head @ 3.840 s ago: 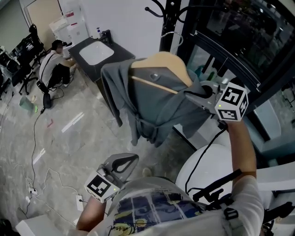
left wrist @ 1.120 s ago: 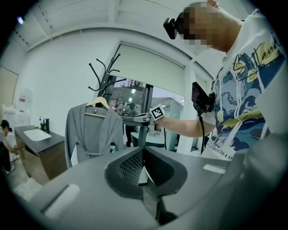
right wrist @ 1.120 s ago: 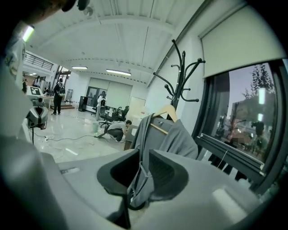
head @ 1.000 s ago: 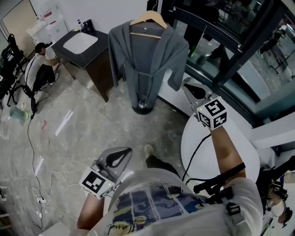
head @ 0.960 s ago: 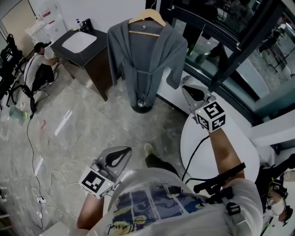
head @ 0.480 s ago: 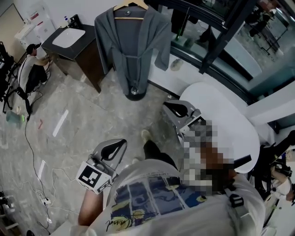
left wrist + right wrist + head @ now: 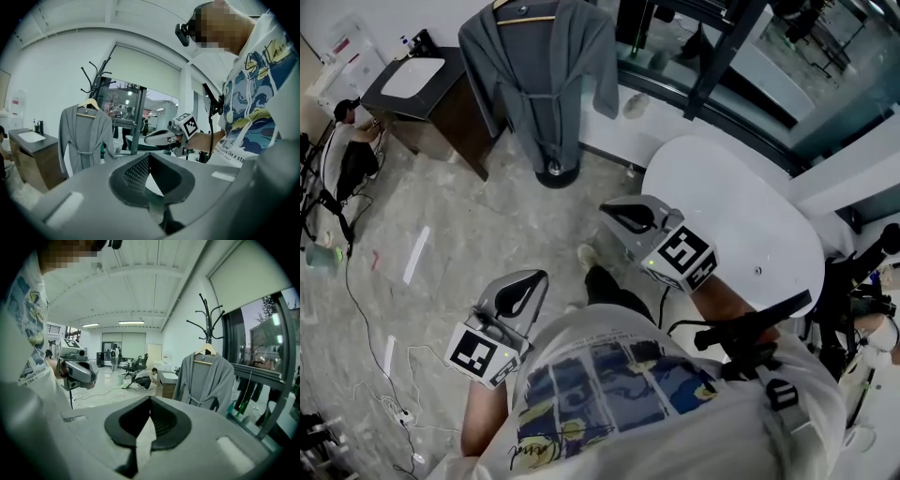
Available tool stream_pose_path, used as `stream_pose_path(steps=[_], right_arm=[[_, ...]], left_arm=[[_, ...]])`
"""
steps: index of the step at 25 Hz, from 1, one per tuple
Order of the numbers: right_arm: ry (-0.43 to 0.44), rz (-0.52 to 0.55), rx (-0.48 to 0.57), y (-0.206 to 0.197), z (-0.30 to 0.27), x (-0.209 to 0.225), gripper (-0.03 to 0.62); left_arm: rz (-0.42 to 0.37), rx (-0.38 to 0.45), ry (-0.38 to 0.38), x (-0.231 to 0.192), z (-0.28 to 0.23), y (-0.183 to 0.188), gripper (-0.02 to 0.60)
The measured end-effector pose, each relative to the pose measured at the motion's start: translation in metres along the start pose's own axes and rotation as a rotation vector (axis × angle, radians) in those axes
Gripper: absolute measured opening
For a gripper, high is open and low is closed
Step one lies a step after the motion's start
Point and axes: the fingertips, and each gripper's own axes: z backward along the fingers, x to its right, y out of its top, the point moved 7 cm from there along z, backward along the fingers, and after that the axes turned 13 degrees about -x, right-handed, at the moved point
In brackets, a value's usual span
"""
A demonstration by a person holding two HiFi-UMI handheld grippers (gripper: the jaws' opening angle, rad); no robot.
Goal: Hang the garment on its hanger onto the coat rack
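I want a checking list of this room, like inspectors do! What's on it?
Surface: grey marbled floor; white round table.
Job's things: grey robe on wooden hanger, hung on the black coat rack.
Clutter: greenish thing on the floor, too small to tell.
Claws: left claw and right claw both shut, empty, away from the robe.
Cables: thin cables trailing across the floor at left.
Surroundings: dark sink cabinet, crouching person, black-framed glass wall.

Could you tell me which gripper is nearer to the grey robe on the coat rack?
Right. The right gripper is out toward the robe, not touching; the left gripper sits farther back.
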Motion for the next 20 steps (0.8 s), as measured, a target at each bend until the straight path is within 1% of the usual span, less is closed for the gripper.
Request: stream_pose_path(steps=[4,13,20], right_arm=[[0.029,0.028,-0.006,0.002,0.002,-0.013,0.003],[0.064,0.063,-0.002,0.005,0.003,-0.028,0.003],[0.073,0.093,-0.001,0.007,0.001,-0.037,0.002]], left_arm=[[0.0,0.002,-0.008,0.006,-0.001,-0.001,0.002],[-0.007,-0.001,-0.025,0.007,-0.004,-0.001,0.002],[-0.012,-0.005,-0.036,0.006,-0.004,-0.002,0.002]])
